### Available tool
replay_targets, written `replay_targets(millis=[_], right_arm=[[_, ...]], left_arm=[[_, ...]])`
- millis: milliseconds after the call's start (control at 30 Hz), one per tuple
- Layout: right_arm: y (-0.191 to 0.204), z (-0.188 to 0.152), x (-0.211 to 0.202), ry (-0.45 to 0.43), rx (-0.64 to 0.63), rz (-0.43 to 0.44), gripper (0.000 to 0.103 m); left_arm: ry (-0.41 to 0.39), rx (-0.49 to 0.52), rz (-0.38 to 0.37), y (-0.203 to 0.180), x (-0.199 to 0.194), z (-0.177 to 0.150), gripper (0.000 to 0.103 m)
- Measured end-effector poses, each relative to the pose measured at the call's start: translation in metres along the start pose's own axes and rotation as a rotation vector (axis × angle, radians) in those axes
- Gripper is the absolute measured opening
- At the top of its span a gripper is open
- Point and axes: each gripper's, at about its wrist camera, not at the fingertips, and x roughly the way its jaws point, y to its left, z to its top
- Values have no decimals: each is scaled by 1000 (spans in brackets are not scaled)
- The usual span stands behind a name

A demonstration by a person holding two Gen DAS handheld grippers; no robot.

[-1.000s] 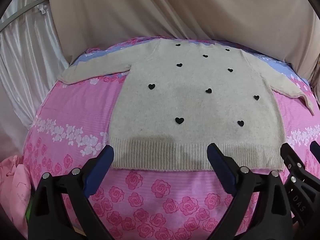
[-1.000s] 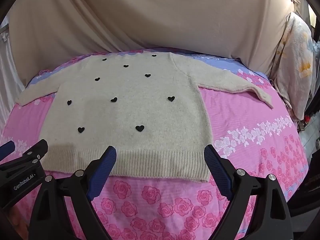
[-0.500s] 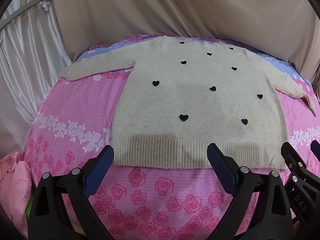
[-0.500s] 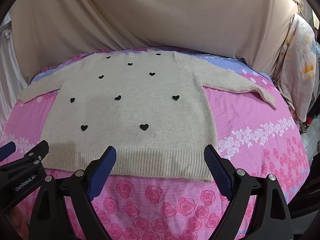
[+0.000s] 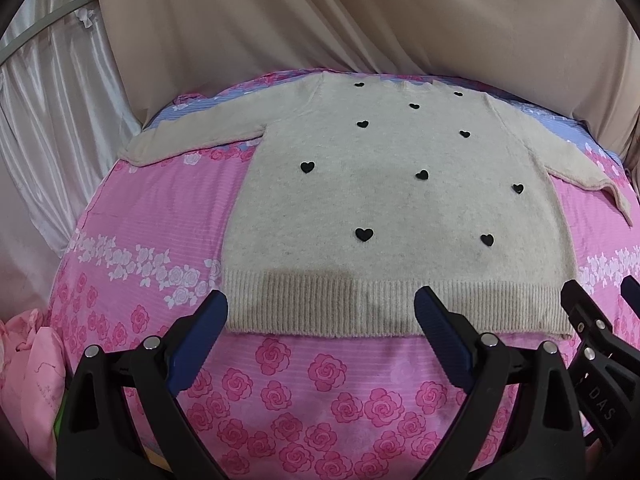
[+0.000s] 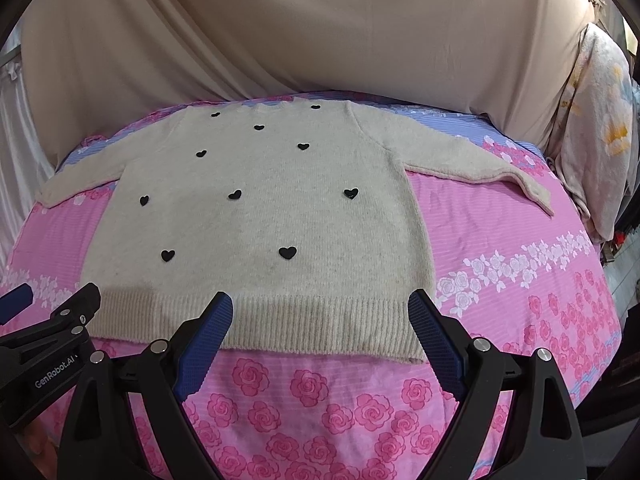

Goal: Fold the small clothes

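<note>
Both the left gripper (image 5: 320,312) and right gripper (image 6: 320,312) gape wide, empty, over the soft, probably light sweater (image 5: 396,204); pinch its ribbed hem (image 6: 312,320) just ahead

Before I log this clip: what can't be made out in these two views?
- Sweater hem: parts hidden behind the open left hand-held gripper and right hand-held gripper fingertips.
- Sweater underside: hidden against the bedsheet.
- Pink bundle, left view: cut off by the image edge.
</note>
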Motion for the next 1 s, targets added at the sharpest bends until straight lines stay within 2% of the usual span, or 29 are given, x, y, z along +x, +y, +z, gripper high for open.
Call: replay_targets(millis=[1000], right_arm=[[3, 9, 11, 27, 2, 15, 87]], left_arm=[[13, 8, 6, -3, 7, 2, 92]])
